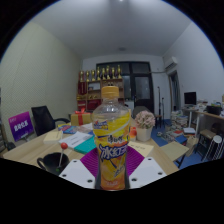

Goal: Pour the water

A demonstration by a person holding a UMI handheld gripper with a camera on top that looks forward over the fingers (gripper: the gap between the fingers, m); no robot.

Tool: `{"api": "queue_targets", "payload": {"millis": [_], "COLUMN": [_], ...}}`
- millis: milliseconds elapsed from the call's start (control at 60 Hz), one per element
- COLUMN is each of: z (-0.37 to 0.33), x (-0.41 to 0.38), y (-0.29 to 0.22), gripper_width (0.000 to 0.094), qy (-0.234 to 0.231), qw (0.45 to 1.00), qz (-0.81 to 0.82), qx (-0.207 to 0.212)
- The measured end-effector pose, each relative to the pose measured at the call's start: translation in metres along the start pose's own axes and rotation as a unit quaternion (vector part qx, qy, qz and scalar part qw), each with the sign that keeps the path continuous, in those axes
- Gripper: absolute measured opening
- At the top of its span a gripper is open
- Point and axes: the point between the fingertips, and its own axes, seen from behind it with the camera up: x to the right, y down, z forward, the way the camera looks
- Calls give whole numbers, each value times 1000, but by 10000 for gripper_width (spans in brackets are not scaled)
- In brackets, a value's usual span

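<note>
Between the two fingers, lower centre of the frame: a clear plastic bottle [112, 138] of yellow liquid, yellow label with red-and-white lettering, orange screw cap on top. It stands upright and fills the middle of the view from the bottom edge to just above mid-height.

Gripper [112, 172]: fingers held apart by the width of the bottle, one angular white fingertip [78, 173] at the left of its base, the other at the right. Magenta pads [92, 162] show on the inner faces, right against the lower label on both sides. Both pads look pressed to the bottle, so the fingers read as clamped on it. Whether its base rests on anything cannot be seen; the bottom is hidden by the fingers.

Left of the fingers, lower left of the frame: a black cup [52, 163] with an open mouth, on a pale wooden table [40, 146]. It sits near the left finger, not touching it.

Beyond the bottle, centre right: a small pale pot [143, 131] with something dried or leafy sticking up from it, on the same table.

Left edge, mid-height: a purple sign [20, 125] leaning upright, with a black office chair [43, 119] just behind it.

Back of the room, above the bottle cap: a dark cabinet [110, 88] with a row of gold trophies [103, 73] along its top. Right of the frame: desks with a dark monitor [190, 98]. White ceiling overhead.
</note>
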Motion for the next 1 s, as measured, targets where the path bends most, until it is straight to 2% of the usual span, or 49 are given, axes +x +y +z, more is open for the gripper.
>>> {"api": "queue_targets", "payload": {"millis": [83, 100, 117, 200, 267, 383, 483, 567, 767, 1000], "z": [10, 0, 8, 7, 6, 1, -14, -40, -122, -239], "x": [-2, 12, -4, -4, -2, 1, 8, 14, 24, 0], "y": [12, 33, 21, 16, 19, 19, 14, 16, 22, 27], "gripper_width": [340, 341, 342, 334, 363, 529, 856, 831, 836, 832], "qy": [1, -1, 1, 7, 11, 10, 14, 23, 64, 54], "qw": [1000, 999, 1000, 1000, 1000, 1000, 999, 999, 996, 996], "qz": [-10, -16, -19, -24, -20, -24, -26, -18, -25, -28], "qx": [-30, -33, -20, -14, -11, -17, -21, -30, -56, -67]}}
